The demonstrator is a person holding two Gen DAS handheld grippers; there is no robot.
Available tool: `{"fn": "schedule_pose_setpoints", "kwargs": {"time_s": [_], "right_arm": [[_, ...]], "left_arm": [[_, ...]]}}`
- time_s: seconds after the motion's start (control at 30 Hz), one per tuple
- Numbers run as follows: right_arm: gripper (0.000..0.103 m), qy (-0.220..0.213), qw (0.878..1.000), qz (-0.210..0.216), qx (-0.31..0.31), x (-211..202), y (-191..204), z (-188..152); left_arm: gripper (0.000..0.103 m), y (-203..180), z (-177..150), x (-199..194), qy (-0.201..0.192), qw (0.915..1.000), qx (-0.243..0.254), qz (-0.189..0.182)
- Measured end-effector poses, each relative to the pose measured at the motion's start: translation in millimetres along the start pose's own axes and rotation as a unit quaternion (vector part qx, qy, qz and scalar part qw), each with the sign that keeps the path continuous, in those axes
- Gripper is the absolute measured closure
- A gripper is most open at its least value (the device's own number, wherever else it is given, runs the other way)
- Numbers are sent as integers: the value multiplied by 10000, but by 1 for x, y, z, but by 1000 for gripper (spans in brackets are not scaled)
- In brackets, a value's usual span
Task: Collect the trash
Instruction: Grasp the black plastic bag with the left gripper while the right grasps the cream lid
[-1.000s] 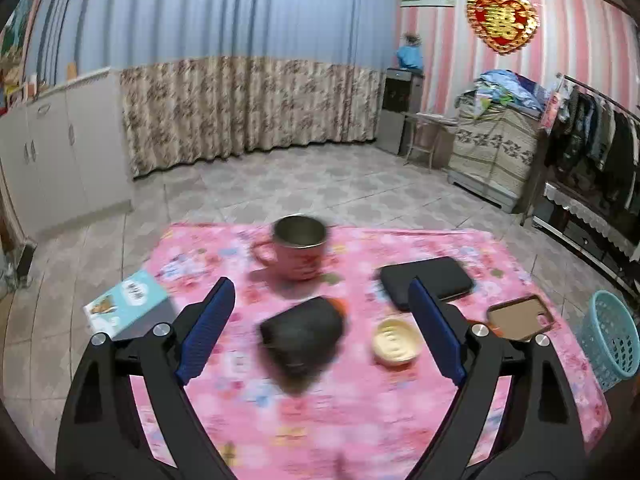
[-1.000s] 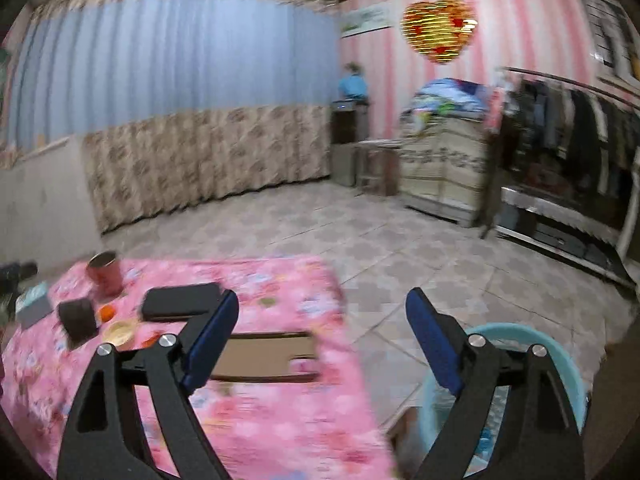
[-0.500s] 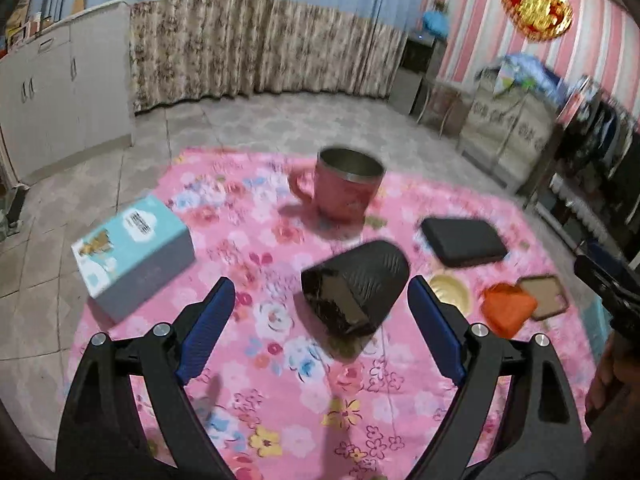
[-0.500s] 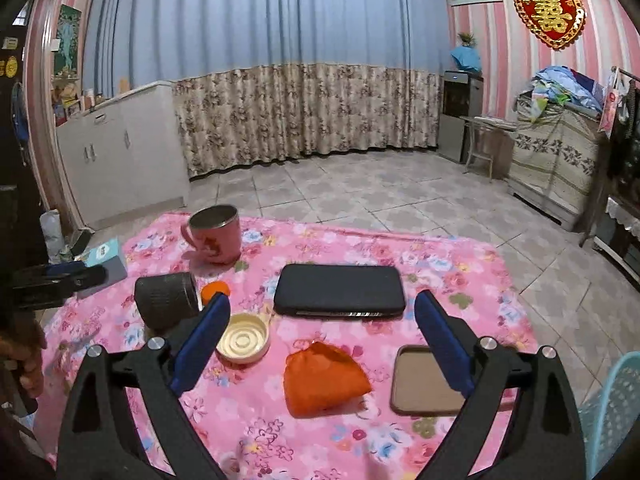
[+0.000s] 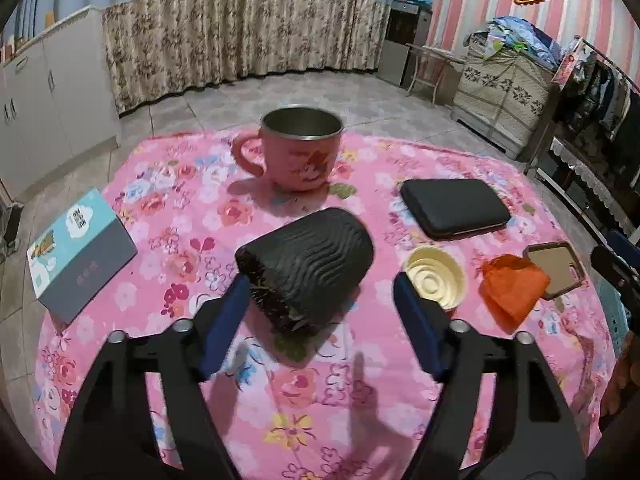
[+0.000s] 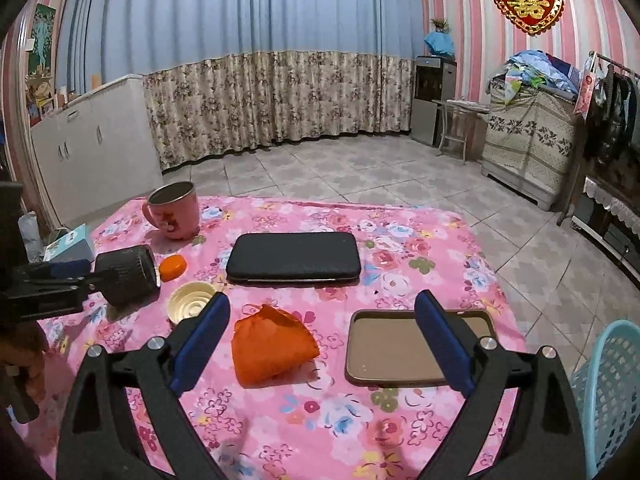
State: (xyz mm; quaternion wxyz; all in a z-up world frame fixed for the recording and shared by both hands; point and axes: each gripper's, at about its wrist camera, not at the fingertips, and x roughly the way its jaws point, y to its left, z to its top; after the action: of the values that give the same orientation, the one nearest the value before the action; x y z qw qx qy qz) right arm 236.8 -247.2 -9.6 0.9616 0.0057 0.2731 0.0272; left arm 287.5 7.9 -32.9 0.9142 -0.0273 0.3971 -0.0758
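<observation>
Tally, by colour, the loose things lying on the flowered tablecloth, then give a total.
Black: 2, ribbed cup, flat case
Orange: 2, crumpled bag, small piece
Pink: 1, mug
Cream: 1, lid
Brown: 1, tray
Blue: 1, box
Total: 8

Crumpled orange wrapper [image 6: 273,345] on the pink floral cloth, black ribbed cup [image 5: 306,266] tipped on its side nearby

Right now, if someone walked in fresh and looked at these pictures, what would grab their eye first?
Probably the bright pink flowered tablecloth that fills both views, with an orange crumpled bag lying near its front edge, just ahead of the open right tool. Next, the black ribbed cup lying on its side in the middle, with the open left tool either side of it, and the pink mug upright behind.
</observation>
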Motion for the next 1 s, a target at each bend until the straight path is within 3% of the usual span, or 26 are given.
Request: {"fn": "schedule_pose_setpoints", "kwargs": {"time_s": [0.13,0.23,0.3,0.37,0.47,0.67,1.0], "right_arm": [[11,-23,9999,14,-168,-2,9,-1],[11,3,9997,101,-209,0,15,-2],[11,61,9996,184,-198,3,20,-4],[11,137,9992,329,-170,9,26,-6],[12,287,9984,466,-160,18,38,-8],[12,527,9948,839,-232,40,78,-4],[12,1301,9893,593,-279,100,119,-10]], "left_arm": [[41,9,0,3,-23,9997,-182,-140],[55,8,2,7,-51,9996,-204,-201],[74,8,3,10,-23,9993,-247,-287],[75,5,3,10,-73,9992,-229,-309],[89,4,7,5,-169,9989,-236,-372],[93,9,15,-30,-581,9977,-157,-310],[93,32,16,-42,-684,9967,-304,-317]]}}
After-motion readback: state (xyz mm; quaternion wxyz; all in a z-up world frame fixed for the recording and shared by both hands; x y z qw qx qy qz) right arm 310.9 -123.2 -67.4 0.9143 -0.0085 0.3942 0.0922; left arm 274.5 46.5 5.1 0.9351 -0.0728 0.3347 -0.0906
